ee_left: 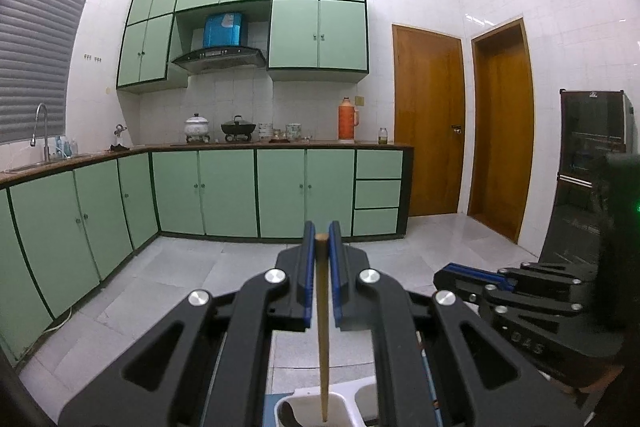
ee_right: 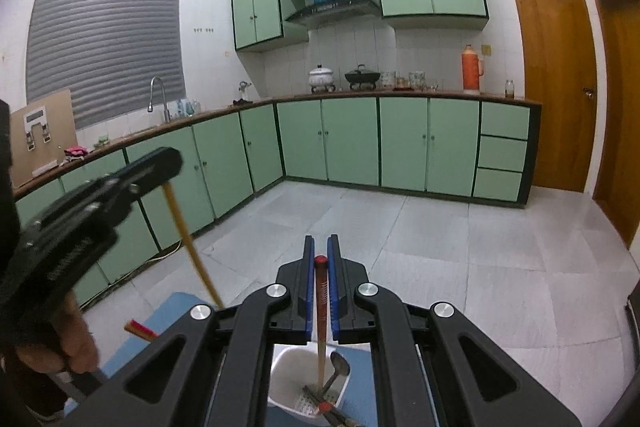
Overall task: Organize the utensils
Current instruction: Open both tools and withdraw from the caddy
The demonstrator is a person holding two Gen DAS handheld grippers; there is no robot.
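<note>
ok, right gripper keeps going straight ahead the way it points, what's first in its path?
Way looks free: the right gripper points over open floor toward the lower cabinets far ahead. Depth is unclear.

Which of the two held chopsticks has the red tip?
The chopstick in the right gripper, the red-capped chopstick. The left gripper holds a plain wooden chopstick with no red.

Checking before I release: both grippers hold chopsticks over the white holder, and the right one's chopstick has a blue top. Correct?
Not quite. In the right wrist view, the right gripper holds a chopstick with a red top, not blue. It points down into the white holder; the left gripper holds a plain chopstick.
</note>
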